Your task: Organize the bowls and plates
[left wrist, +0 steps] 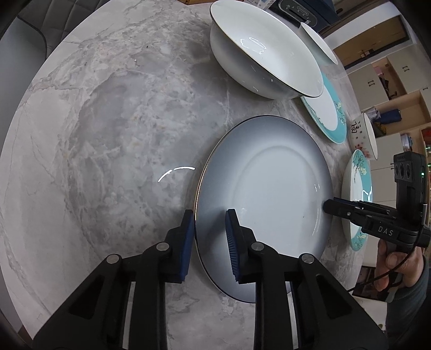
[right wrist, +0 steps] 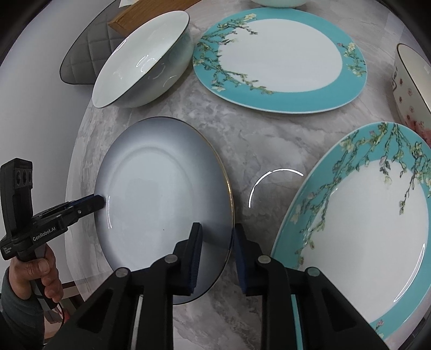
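Note:
A grey-rimmed white plate [left wrist: 269, 193] lies on the marble table [left wrist: 107, 121]; it also shows in the right wrist view [right wrist: 161, 204]. My left gripper [left wrist: 210, 231] is open, its fingers straddling the plate's left rim. My right gripper [right wrist: 218, 242] is open, its fingers straddling the opposite rim. A white bowl with a dark rim [left wrist: 258, 53] stands behind the plate and shows in the right wrist view [right wrist: 140, 64]. Two teal floral plates [right wrist: 277, 59] [right wrist: 369, 220] lie to the right.
A floral-patterned bowl [right wrist: 409, 88] stands at the far right. A small white bowl [left wrist: 319, 43] and a dark appliance [left wrist: 296, 10] are at the back. A wooden board [right wrist: 140, 13] and a grey chair [right wrist: 89, 53] sit beyond the table edge.

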